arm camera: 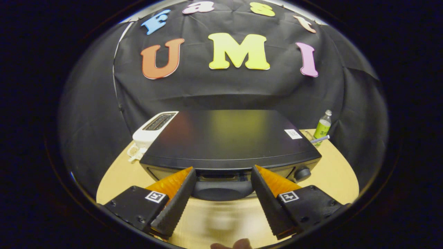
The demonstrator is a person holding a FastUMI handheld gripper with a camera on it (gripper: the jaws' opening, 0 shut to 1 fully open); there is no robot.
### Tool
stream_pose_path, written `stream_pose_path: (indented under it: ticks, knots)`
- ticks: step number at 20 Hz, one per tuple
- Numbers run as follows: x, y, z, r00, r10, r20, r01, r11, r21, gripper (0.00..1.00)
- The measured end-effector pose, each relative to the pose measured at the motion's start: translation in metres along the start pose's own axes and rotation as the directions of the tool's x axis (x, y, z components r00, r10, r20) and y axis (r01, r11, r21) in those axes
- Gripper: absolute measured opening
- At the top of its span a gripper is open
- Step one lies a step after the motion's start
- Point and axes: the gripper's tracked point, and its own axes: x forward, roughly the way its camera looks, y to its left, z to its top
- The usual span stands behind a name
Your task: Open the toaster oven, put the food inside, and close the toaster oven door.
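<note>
A black toaster oven (pixel 228 138) stands on the wooden table (pixel 332 176), seen from above and in front. Its door is shut, with a dark curved handle (pixel 221 189) along the top of the front and a round knob (pixel 302 173) at the right. My gripper (pixel 223 171) is open, its orange and black fingers (pixel 180 193) spread to either side of the handle, tips close to the oven's upper front edge. Nothing is between them. A brownish rounded bit of something (pixel 232 245) peeks in at the table's near edge, too cropped to identify.
A white slot toaster (pixel 154 129) stands behind the oven's left corner, with a small pale item (pixel 134 151) beside it. A green bottle (pixel 322 127) and a thin striped stick (pixel 320 139) sit at the back right of the table. Black cloth walls close in behind.
</note>
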Motion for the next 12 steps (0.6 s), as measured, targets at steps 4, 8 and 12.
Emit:
stream_pose_path:
  ticks: [4,8,12]
  knots:
    - [0.001,0.0,-0.002,1.0,-0.013,0.008,0.013,1.0,-0.006,1.0]
    - [-0.011,-0.003,-0.018,1.0,-0.007,-0.006,0.007,1.0,0.007,1.0]
    - [-0.031,-0.003,-0.042,0.999,-0.008,-0.033,0.008,1.0,0.008,1.0]
